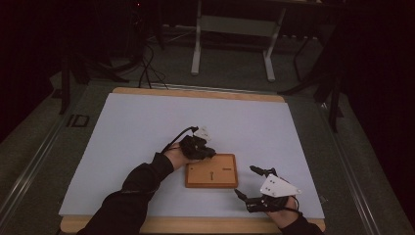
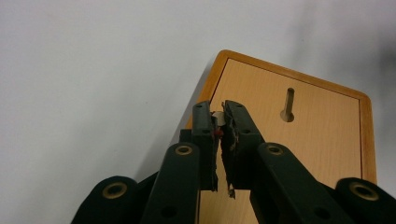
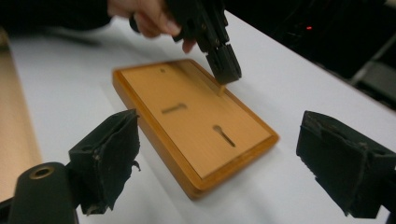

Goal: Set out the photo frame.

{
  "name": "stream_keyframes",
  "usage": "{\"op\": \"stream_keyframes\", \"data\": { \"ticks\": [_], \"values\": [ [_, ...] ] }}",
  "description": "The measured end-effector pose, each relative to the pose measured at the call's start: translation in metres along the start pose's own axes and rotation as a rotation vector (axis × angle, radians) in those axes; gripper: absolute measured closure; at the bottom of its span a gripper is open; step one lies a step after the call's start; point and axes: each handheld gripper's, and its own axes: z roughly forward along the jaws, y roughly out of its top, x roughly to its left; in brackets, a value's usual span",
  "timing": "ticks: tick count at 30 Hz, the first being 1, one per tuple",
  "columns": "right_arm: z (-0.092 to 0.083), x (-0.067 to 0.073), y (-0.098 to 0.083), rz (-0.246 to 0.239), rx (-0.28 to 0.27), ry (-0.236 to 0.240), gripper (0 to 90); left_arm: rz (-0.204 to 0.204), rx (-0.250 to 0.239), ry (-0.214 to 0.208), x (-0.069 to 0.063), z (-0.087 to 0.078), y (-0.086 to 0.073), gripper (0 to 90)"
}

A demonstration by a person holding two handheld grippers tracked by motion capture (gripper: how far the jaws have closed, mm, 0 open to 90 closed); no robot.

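From the high view, a worktop point(image 1: 147, 122) covered by a pale sheet, with a wooden edge showing at the near and far sides, stands in a dim room. Beyond its far edge lie a grey floor, loose cables point(image 1: 147, 68) and the white legs of a frame point(image 1: 232, 29). A shallow wooden tray point(image 1: 211, 170) lies flat near the middle of the worktop, toward the near side; a thin dark pin stands in it. The left claw point(image 1: 208, 152), held in the person's left hand point(image 1: 177, 156), sits at the tray's far left corner. The right claw point(image 1: 247, 181), with a grey plate on top, is just right of the tray near the worktop's near edge, its jaws spread apart.

In the left gripper view, the left claw point(image 2: 219, 126) is nearly closed over the tray's point(image 2: 327, 154) corner, pinching a small pale piece point(image 2: 218, 117) between its pads; what the piece is cannot be told. A slim pin point(image 2: 288, 103) stands in a hole in the tray's recessed floor, well apart from the claw.

In the right gripper view, the right claw point(image 3: 217, 158) is wide open and holds nothing, its two pads flanking the tray point(image 3: 196, 126) from the near side without touching it. The tray's floor carries the pin point(image 3: 225, 135), blurred, and a dark slot-like mark point(image 3: 173, 108). The left claw point(image 3: 224, 65) hangs over the tray's far edge, a small pale tip showing beneath it.
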Motion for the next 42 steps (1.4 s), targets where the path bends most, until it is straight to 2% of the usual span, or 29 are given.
{"op": "stream_keyframes", "data": {
  "ticks": [3,7,11,13,14,15,16,17,19,21,23,24,26,27,28,36,37,39,40,42],
  "values": [
    [0.0,0.007,0.002,-0.09,0.032,-0.024,13.1,-0.013,0.0,-0.02,0.004,0.0,0.001,84.2],
    [0.002,0.018,0.002,-0.185,0.082,-0.03,13.6,-0.032,0.007,-0.05,0.01,0.001,0.003,84.3],
    [0.004,0.027,0.0,-0.299,0.125,-0.07,15.5,-0.044,0.016,-0.074,0.014,0.001,0.004,84.3],
    [0.004,0.029,-0.002,-0.354,0.142,-0.086,19.3,-0.052,0.018,-0.084,0.016,0.001,0.005,84.3],
    [0.004,0.029,-0.002,-0.354,0.142,-0.086,19.3,-0.052,0.018,-0.084,0.016,0.001,0.005,84.3],
    [0.004,0.031,-0.003,-0.377,0.154,-0.098,20.6,-0.058,0.02,-0.093,0.018,0.001,0.005,84.3],
    [0.004,0.033,-0.004,-0.435,0.183,-0.116,24.2,-0.066,0.018,-0.098,0.019,0.002,0.005,84.3],
    [0.004,0.034,-0.005,-0.469,0.2,-0.138,25.4,-0.072,0.019,-0.101,0.02,0.001,0.005,84.3],
    [0.006,0.037,-0.008,-0.515,0.223,-0.149,25.7,-0.072,0.022,-0.106,0.02,0.002,0.005,84.4],
    [0.008,0.039,-0.012,-0.599,0.246,-0.179,27.2,-0.091,0.023,-0.11,0.022,0.002,0.006,84.3],
    [0.011,0.045,-0.019,-0.714,0.24,-0.24,31.4,-0.096,0.029,-0.118,0.024,0.002,0.006,84.4],
    [0.013,0.047,-0.022,-0.747,0.242,-0.253,31.9,-0.101,0.03,-0.119,0.024,0.002,0.007,84.4],
    [0.016,0.049,-0.024,-0.762,0.248,-0.245,32.1,-0.099,0.034,-0.124,0.025,0.002,0.007,84.4],
    [0.018,0.05,-0.026,-0.777,0.248,-0.245,32.4,-0.111,0.035,-0.134,0.027,0.002,0.008,84.4],
    [0.021,0.052,-0.029,-0.818,0.253,-0.251,35.7,-0.117,0.037,-0.137,0.027,0.003,0.008,84.4],
    [0.037,0.057,-0.035,-0.945,0.253,-0.286,45.7,-0.095,0.053,-0.133,0.026,0.003,0.01,84.4],
    [0.039,0.056,-0.035,-0.955,0.256,-0.278,47.2,-0.092,0.055,-0.131,0.026,0.002,0.01,84.4],
    [0.044,0.056,-0.035,-0.979,0.258,-0.297,47.4,-0.091,0.059,-0.129,0.026,0.002,0.011,84.3],
    [0.047,0.056,-0.035,-0.976,0.269,-0.29,47.5,-0.083,0.061,-0.128,0.025,0.002,0.011,84.4],
    [0.051,0.054,-0.036,-0.987,0.278,-0.304,47.8,-0.085,0.062,-0.128,0.025,0.002,0.011,84.3]
  ]
}}
